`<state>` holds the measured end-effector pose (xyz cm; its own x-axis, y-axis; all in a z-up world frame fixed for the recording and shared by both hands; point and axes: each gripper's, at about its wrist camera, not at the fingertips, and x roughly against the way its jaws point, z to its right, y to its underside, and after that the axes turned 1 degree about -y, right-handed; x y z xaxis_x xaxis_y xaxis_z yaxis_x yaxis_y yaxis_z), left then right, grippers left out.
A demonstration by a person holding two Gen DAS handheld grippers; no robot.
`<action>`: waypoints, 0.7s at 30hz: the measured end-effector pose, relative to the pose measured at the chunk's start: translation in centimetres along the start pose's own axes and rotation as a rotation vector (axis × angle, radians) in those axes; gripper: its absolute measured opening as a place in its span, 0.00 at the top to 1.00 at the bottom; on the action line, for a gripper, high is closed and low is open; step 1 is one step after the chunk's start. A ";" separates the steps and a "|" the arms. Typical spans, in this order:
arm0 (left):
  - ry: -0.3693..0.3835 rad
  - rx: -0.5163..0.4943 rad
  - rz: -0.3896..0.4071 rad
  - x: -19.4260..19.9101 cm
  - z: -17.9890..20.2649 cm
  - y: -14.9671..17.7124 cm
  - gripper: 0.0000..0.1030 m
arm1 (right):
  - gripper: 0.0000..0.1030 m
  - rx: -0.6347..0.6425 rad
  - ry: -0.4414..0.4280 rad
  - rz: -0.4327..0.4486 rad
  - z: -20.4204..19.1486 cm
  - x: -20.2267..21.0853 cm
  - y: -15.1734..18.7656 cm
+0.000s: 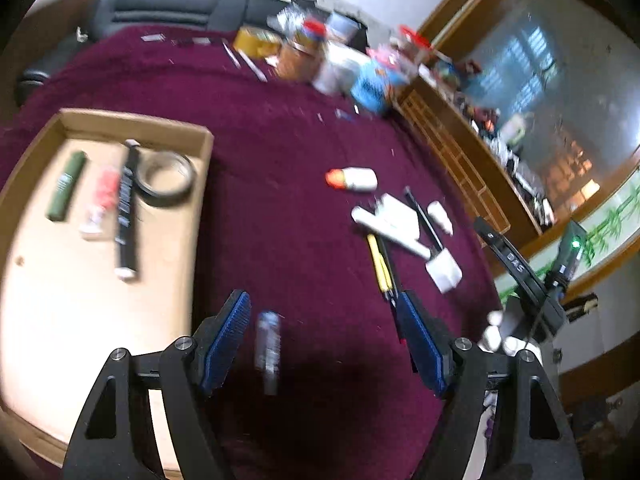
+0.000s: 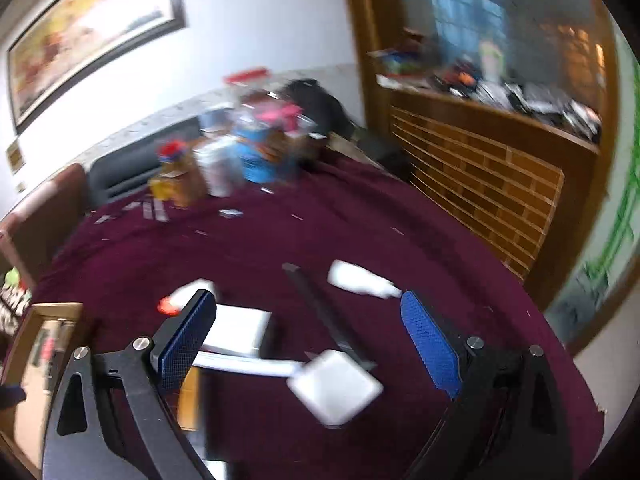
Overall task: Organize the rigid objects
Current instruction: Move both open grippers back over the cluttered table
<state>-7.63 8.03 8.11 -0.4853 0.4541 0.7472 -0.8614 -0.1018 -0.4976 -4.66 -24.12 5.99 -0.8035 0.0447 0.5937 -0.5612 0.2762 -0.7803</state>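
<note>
My left gripper stands released, with nothing pressed between its blue pads; a small blurred tube shows in the gap near the lower middle of the frame, touching neither pad. My right gripper is spread wide and empty as well.

The box at the left of the left wrist view already holds a green stick, a red-and-white tube, a black bar and a roll of tape, the long ones lying roughly side by side, running from top to bottom of the frame.

Still loose on the dark red cloth, right of centre, are a white bottle with an orange cap, cap pointing left, and a white charger with its long white arm running leftward in the right wrist view. A thin black rod slants from upper left to lower right just behind it.

I judge the charger light, hard and smooth, so likely slippery; I would pinch its flat faces rather than the corners. The bottle looks light and may roll; across its body, square to its long axis, seems safest.
</note>
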 end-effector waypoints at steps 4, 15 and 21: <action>-0.025 0.009 -0.026 -1.3 2.2 -0.2 0.32 | 0.09 -0.113 -0.054 -0.040 4.1 -1.7 1.4; -0.100 0.019 -0.017 -1.4 1.7 0.6 0.32 | 0.10 -0.032 -0.544 -0.296 -0.1 -4.0 -1.3; -0.085 0.064 -0.009 -0.3 -0.4 1.4 0.32 | 0.11 0.088 -0.519 -0.483 -5.1 -6.7 0.6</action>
<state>-8.61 8.11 6.97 -0.4863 0.3785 0.7876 -0.8722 -0.1558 -0.4637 1.42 -19.39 2.56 -0.4396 -0.5316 0.7240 -0.8747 0.0703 -0.4795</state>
